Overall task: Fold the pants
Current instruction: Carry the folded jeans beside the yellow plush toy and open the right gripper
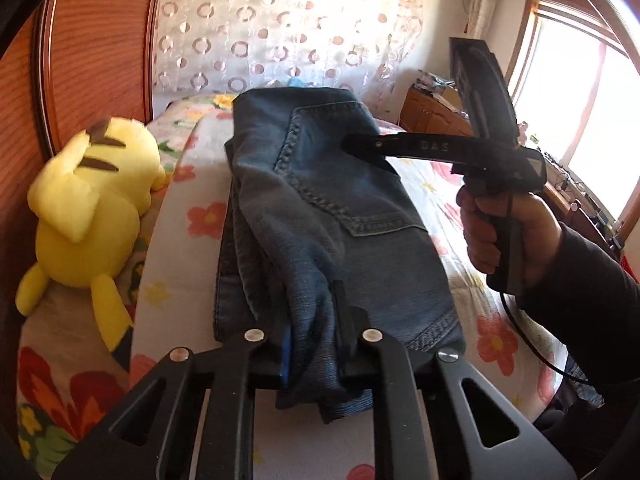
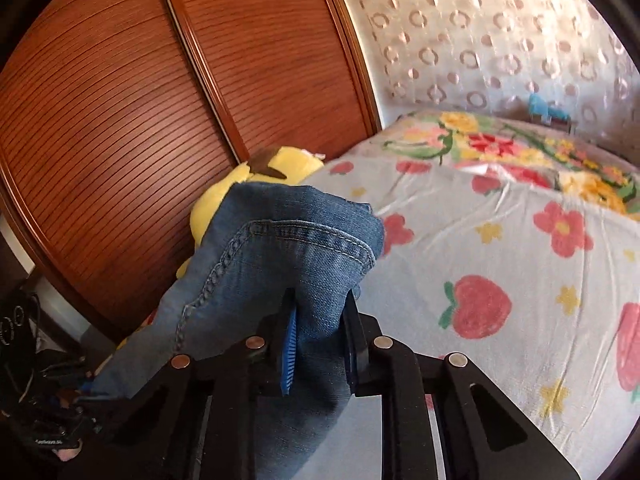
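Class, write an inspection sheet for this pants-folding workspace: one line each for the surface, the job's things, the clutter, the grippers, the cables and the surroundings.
Surface: bed with a flower-and-strawberry sheet, lightly wrinkled.
Job's things: blue jeans, already folded into a thick bundle, back pocket facing up.
Clutter: yellow plush toy lying left of the jeans, beside the wardrobe.
Grippers: left gripper shut on the near end of the jeans; right gripper shut on the denim at the far end, held in a hand.
Cables: black cable hanging from the right gripper's handle.
Surroundings: wooden wardrobe doors, circle-patterned curtain, bright window, wooden furniture below it.
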`<state>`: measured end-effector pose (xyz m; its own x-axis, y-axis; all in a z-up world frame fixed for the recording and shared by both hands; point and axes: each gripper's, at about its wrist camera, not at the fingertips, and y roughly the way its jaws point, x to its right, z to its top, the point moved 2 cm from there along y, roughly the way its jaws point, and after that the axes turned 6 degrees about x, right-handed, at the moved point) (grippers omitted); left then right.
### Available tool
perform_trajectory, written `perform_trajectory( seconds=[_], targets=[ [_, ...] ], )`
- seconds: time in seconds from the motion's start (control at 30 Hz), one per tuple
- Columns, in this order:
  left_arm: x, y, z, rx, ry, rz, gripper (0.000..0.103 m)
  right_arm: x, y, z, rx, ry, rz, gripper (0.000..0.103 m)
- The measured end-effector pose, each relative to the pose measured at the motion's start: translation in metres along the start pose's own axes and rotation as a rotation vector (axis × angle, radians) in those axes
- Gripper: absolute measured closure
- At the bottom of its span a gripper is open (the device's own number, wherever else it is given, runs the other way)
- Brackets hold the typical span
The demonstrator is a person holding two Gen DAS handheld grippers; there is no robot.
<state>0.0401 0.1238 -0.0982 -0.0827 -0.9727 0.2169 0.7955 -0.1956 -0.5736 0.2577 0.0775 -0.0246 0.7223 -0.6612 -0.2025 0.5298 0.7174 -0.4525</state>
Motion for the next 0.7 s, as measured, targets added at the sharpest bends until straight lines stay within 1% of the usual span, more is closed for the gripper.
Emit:
perform_trajectory(
  seconds=[0.1, 0.27, 0.43, 0.53, 0.6, 0.7],
  targets=[
    [-0.002, -0.006, 0.007, 0.020, 0.015, 0.004, 0.088, -0.005, -0.002, 0.004, 0.024, -0.009, -0.003, 0.084],
    [-0.014, -0.006, 0.030, 0.047, 0.037, 0.028, 0.089, -0.011, -0.002, 0.024, 0.051, -0.041, 0.003, 0.085],
    [-0.027, 0.004, 0.058, 0.065, 0.057, 0.042, 0.089, -0.008, 0.014, 0.047, 0.067, -0.056, -0.011, 0.085],
    [-0.031, 0.014, 0.077, 0.073, 0.097, 0.045, 0.089, -0.002, 0.018, 0.056, 0.123, -0.044, -0.009, 0.085],
    [-0.036, 0.021, 0.087, 0.073, 0.110, 0.040, 0.089, 0.007, 0.030, 0.060, 0.109, -0.014, -0.005, 0.085],
    [-0.045, 0.036, 0.103, 0.070, 0.126, 0.047, 0.089, 0.018, 0.048, 0.068, 0.101, -0.014, -0.026, 0.085]
  ],
)
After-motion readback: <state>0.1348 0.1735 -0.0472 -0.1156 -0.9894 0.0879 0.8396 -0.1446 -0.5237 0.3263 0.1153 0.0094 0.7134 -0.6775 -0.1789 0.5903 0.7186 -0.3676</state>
